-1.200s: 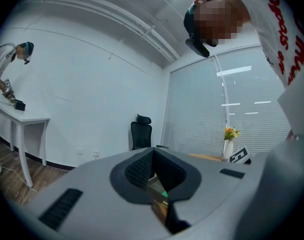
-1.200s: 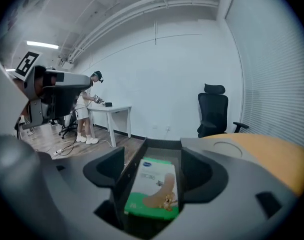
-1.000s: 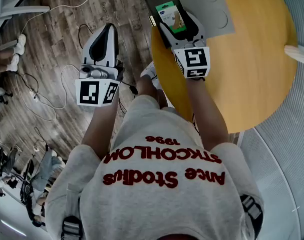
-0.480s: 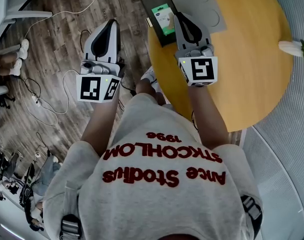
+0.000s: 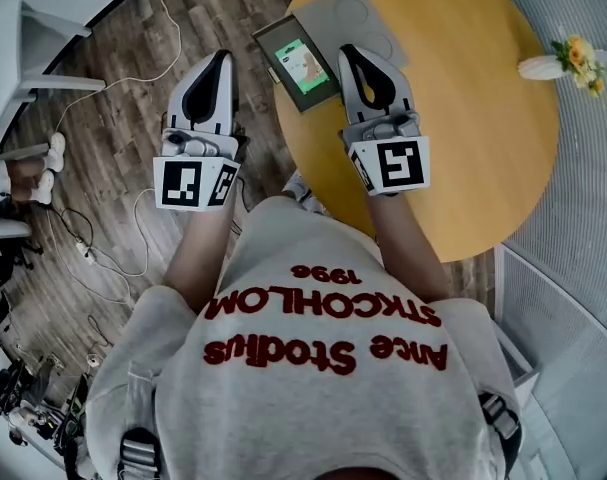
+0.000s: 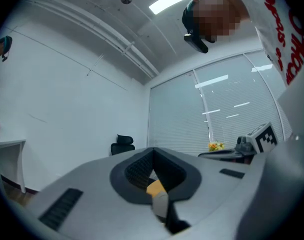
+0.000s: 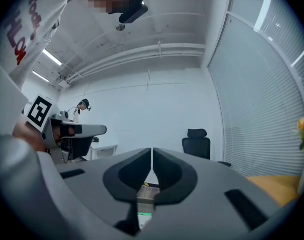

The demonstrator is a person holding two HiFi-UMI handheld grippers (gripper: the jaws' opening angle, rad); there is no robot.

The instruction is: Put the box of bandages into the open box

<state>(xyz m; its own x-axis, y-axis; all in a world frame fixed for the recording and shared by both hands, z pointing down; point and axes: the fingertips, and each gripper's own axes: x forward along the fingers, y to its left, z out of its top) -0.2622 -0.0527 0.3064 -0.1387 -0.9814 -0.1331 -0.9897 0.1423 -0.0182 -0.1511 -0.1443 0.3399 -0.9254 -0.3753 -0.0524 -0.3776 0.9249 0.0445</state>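
The green and white box of bandages [image 5: 301, 63] lies flat inside the open dark box [image 5: 271, 43], at the near left edge of the round yellow table [image 5: 463, 148]. My right gripper [image 5: 350, 52] hovers just right of the open box, shut and empty, clear of the bandages. In the right gripper view its jaws [image 7: 152, 156] meet, and a sliver of the open box [image 7: 145, 193] shows below them. My left gripper [image 5: 221, 58] hangs over the wooden floor left of the table, shut with nothing in it; its jaws [image 6: 153, 154] touch in the left gripper view.
A grey flat panel [image 5: 361, 18] with round dents lies behind the open box. A white vase of flowers [image 5: 561, 60] lies at the table's far right. Cables [image 5: 133, 198] trail over the floor. A black office chair [image 7: 196, 140] stands by the wall.
The right gripper's jaws, open around the bandage box in the open box a second ago, have closed empty and drawn back toward me. The left gripper stays about where it was.
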